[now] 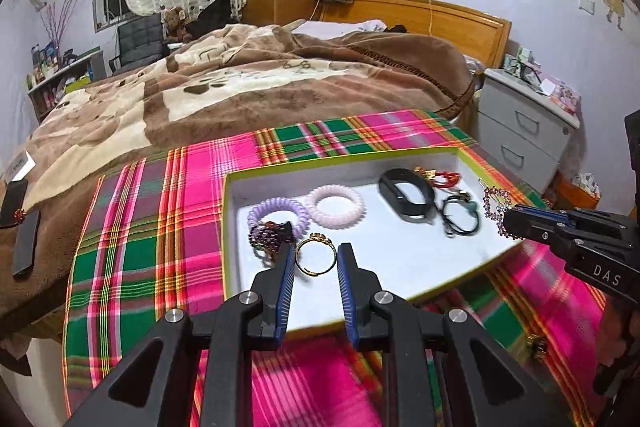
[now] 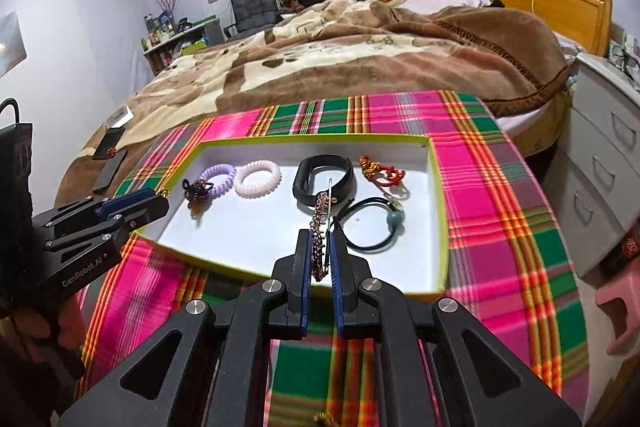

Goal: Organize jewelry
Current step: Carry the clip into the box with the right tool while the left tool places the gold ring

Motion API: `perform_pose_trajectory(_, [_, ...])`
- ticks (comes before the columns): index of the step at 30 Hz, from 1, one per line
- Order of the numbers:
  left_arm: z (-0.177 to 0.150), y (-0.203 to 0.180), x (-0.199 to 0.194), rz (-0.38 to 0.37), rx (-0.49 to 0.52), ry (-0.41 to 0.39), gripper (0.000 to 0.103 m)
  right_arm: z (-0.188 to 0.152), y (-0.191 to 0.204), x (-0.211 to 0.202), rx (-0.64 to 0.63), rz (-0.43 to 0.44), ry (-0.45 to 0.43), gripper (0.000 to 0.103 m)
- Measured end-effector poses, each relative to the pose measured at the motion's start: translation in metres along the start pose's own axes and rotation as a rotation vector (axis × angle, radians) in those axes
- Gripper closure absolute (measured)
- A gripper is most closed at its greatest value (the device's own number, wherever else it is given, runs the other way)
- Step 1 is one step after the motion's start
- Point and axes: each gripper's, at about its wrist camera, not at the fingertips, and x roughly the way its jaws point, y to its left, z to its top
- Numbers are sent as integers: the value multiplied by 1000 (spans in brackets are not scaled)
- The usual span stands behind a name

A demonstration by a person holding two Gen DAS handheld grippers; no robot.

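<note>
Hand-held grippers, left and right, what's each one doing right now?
Left hand-held gripper: open around the gold ring.
Right hand-held gripper: shut on the rhinestone hair clip.

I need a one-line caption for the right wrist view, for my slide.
Right hand-held gripper holding a beaded hair clip over the white tray of jewelry.

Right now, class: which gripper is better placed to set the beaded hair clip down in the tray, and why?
Right. The right gripper already pinches the beaded hair clip over the tray; the left gripper frames the gold ring.
</note>
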Motion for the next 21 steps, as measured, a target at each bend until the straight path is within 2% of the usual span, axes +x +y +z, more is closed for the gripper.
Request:
perform_pose_trajectory(9, [-3,13,34,17,-5,70,81,4,-2,47,22,31,86,94])
perform_pose_trajectory(15, [-7,12,48,20,12,115,81,5,-6,61,37,34,116,94])
perform_pose_trajectory(21, [-7,11,51,15,15,115,81,5,-10,62,44,36,118,94])
